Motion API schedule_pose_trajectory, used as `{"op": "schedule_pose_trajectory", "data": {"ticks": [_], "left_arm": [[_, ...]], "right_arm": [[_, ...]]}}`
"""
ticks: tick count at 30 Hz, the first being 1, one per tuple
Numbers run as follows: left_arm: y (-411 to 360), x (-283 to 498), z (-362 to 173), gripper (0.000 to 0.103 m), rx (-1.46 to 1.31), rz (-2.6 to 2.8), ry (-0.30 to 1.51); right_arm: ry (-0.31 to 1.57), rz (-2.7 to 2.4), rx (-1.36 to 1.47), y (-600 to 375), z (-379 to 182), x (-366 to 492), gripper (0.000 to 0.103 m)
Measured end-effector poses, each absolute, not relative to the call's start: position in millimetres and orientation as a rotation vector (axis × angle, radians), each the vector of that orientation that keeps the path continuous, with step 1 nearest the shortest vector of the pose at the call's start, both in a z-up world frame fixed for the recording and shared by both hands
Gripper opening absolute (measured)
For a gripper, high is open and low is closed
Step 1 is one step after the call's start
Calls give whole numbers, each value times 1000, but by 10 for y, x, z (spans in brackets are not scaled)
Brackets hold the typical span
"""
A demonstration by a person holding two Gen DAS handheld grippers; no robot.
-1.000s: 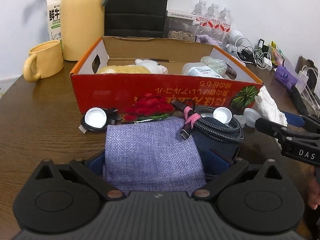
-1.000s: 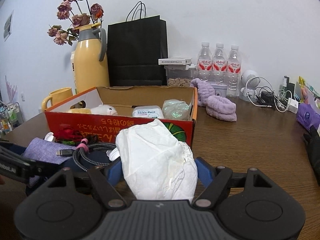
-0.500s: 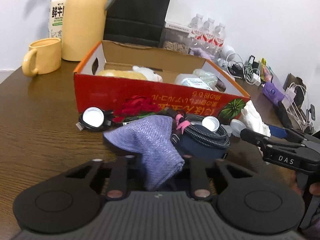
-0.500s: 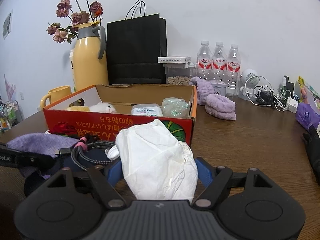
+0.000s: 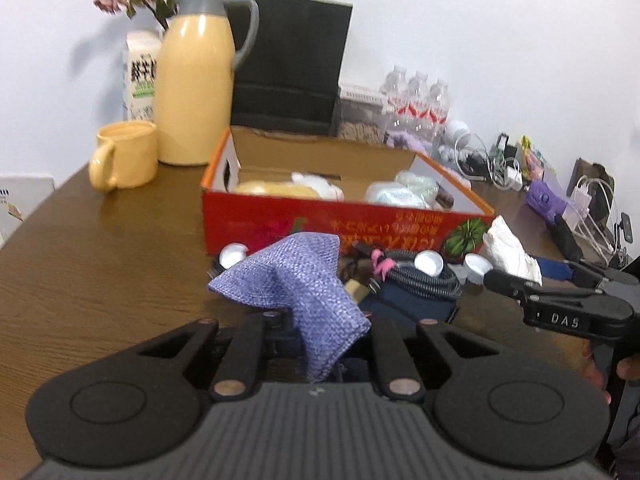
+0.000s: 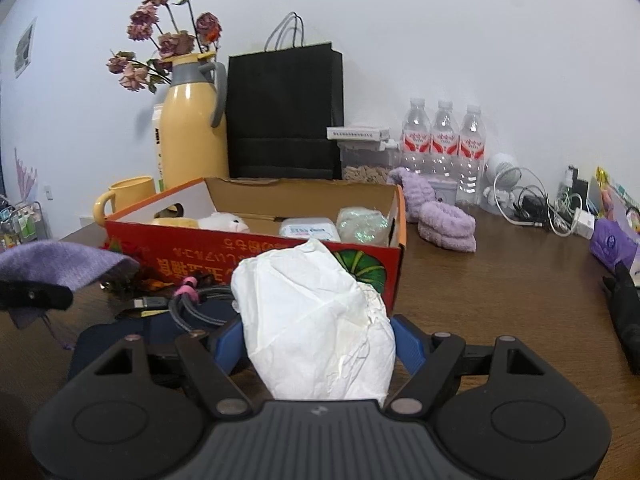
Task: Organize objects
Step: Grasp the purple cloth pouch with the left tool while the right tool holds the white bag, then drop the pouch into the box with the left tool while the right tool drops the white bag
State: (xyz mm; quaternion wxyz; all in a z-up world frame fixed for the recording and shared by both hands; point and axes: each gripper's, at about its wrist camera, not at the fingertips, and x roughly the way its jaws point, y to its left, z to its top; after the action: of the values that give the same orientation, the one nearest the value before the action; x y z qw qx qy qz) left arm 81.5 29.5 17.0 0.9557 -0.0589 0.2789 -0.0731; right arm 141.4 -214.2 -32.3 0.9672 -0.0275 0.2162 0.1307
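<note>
Pinching the purple woven pouch (image 5: 304,280), the left claw (image 5: 320,344) has just closed; the open cardboard box (image 5: 344,224) lies at twelve o'clock, nearer it than the right claw (image 6: 318,344), which cradles crumpled white paper (image 6: 316,320).

Purple woven pouch (image 5: 298,280), red box (image 5: 280,220)

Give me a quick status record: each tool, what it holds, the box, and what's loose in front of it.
left tool: jaws have just been closing, shut on purple woven cloth, lifted off the table
right tool: white crumpled bag between its blue pads
box: red cardboard, open top, already holds a plush toy and packets
loose in front of box: braided cable, white caps, red flower
table: dark wood
</note>
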Motion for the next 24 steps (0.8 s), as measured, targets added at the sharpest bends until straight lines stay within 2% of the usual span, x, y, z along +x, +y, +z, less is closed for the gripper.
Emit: {"op": "schedule_pose_trajectory", "data": {"ticks": [10, 24], "left_arm": [[309, 820, 483, 13, -105, -157, 459], [164, 1412, 727, 13, -114, -196, 391]], "right_arm": [[386, 303, -70, -1934, -133, 1426, 75], [341, 310, -93, -1567, 201, 1970, 75]]}}
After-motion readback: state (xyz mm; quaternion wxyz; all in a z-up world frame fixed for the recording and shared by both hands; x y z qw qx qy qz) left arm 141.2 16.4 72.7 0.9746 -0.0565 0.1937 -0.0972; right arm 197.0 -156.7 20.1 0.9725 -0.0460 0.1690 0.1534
